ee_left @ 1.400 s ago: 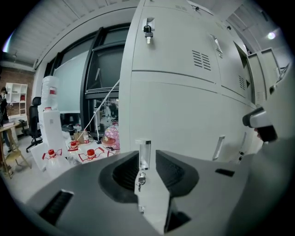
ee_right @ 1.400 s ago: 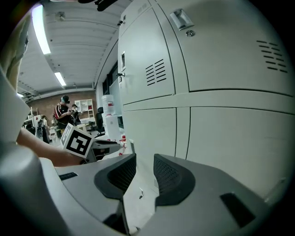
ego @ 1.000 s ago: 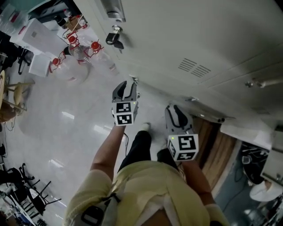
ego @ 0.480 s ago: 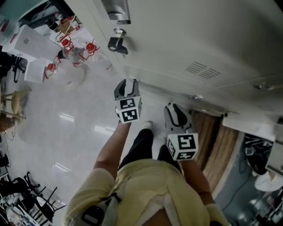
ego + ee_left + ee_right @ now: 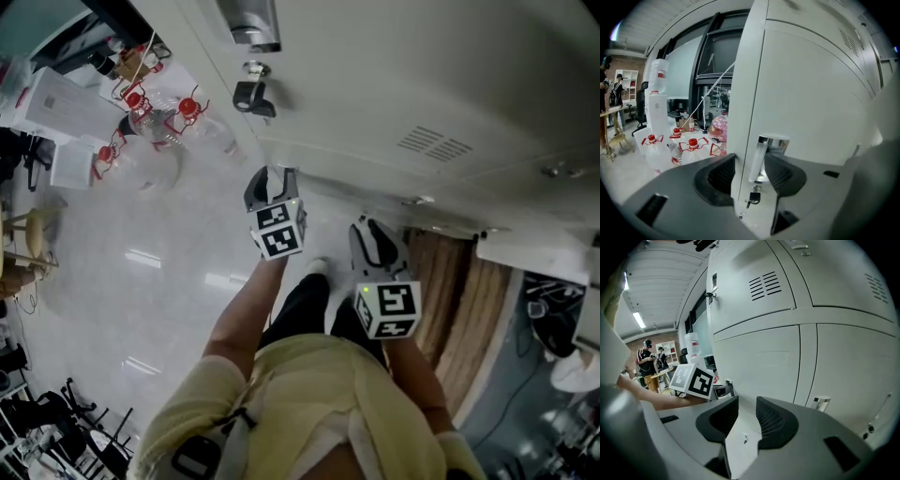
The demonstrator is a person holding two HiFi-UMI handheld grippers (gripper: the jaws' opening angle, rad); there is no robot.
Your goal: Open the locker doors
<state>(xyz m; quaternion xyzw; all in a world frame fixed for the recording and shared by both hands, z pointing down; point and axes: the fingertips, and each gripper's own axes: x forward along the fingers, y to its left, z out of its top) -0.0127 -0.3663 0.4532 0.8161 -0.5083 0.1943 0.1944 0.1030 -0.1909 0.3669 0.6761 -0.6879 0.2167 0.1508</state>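
White metal lockers (image 5: 422,84) fill the top right of the head view. My left gripper (image 5: 272,184) is at the edge of a locker door (image 5: 811,108). Its jaws have just been opening and stand wide on either side of a chrome handle (image 5: 761,157), with the pads off it. A small key (image 5: 753,198) hangs in the lock just under the handle. My right gripper (image 5: 375,240) hovers before a lower door (image 5: 759,366). Its jaws are a little apart with nothing between them. Another chrome handle (image 5: 820,402) is to its right.
Several water bottles with red caps (image 5: 155,117) stand on the floor left of the lockers, beside a tall white dispenser (image 5: 658,103). Brown panels (image 5: 459,300) show right of the person's legs. Black chairs (image 5: 84,441) are at the lower left. People stand far off (image 5: 647,357).
My left gripper has drifted slightly to the right along the locker front. The right gripper has kept its place.
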